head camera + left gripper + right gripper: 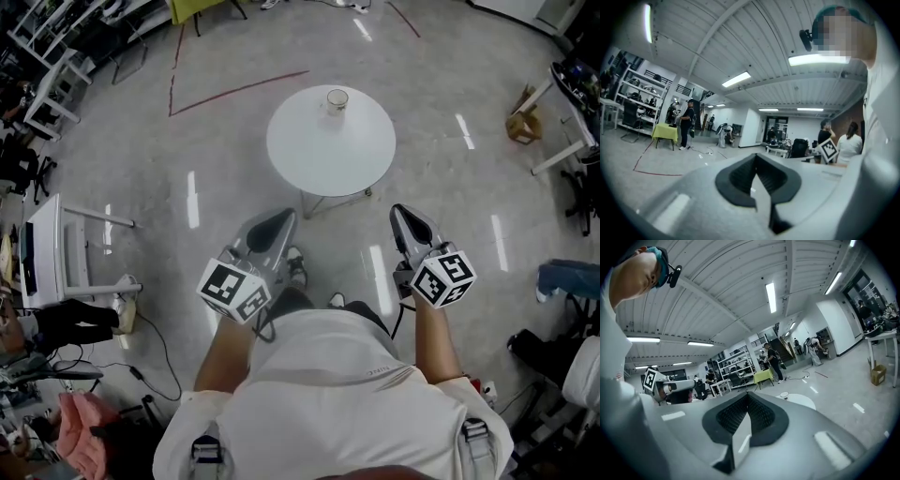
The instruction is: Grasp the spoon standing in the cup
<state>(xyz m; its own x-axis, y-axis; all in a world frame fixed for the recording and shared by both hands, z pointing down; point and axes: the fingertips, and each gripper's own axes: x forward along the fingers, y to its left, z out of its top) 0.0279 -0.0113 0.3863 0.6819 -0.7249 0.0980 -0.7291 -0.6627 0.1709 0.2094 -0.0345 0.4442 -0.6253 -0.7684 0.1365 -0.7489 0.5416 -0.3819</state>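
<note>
The round white table [319,157] has a smooth matte top on thin metal legs. It stands on a polished grey floor [225,141] that mirrors the ceiling lights. A red tape line [239,89] runs beyond the table. The pale cylindrical cup [337,101] sits near the table's far edge; the spoon is too small to make out. Short of the table, the left gripper [281,218] and right gripper [401,212] show grey moulded shells and ribbed black pads, with the jaws together on nothing.

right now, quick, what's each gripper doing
left gripper: closed, holding nothing
right gripper: closed, holding nothing
</note>
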